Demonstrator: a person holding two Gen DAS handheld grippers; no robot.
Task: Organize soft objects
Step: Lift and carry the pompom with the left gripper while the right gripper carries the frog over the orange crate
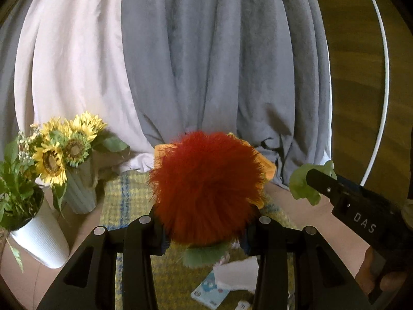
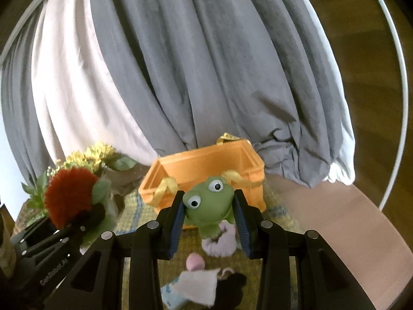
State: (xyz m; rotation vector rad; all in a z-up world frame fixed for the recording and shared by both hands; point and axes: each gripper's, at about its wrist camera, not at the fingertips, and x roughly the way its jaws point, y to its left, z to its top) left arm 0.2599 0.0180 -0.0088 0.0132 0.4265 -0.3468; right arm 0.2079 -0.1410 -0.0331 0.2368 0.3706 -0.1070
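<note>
Grey curtain (image 2: 206,64), wooden floor (image 2: 366,51)

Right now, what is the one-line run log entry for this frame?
left gripper: shut on red furry toy | right gripper: shut on green frog toy | orange basket: empty, behind frog

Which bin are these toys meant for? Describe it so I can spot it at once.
Look to the grey and white curtains at the back, then down to the checked yellow mat at their foot. On it stands the orange crate, open-topped, directly behind the green frog held in the right gripper. It alone is boxy, with yellow ribbon handles; its neighbours are flower vases.
</note>
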